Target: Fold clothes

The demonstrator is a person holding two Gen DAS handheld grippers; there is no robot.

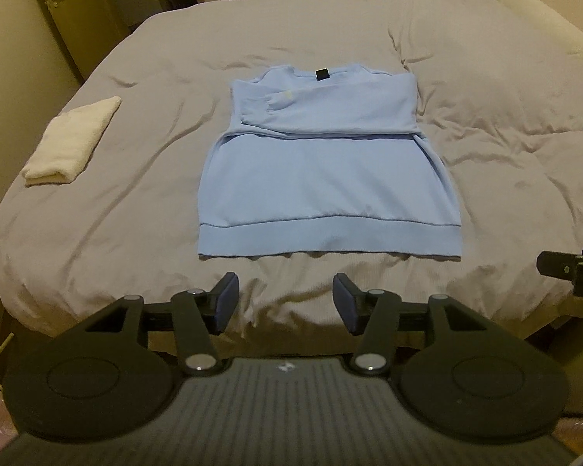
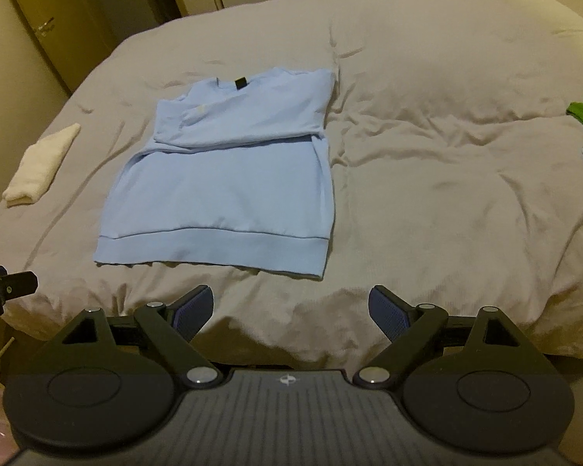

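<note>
Sweatshirt lying soft, light, probably non-slip; hem corners are offering the best hold. Left gripper and right gripper are hovering released, empty.

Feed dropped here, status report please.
Left gripper and right gripper open, empty. Blue sweatshirt flat, sleeves folded in. Nothing in the way.

Soft cloth on the bed, hard matt plastic on the grippers.
The light-blue sweatshirt is smooth matt knit; the grey duvet is creased cloth, the white towel nubbly; ribbed pads line the right gripper.
</note>
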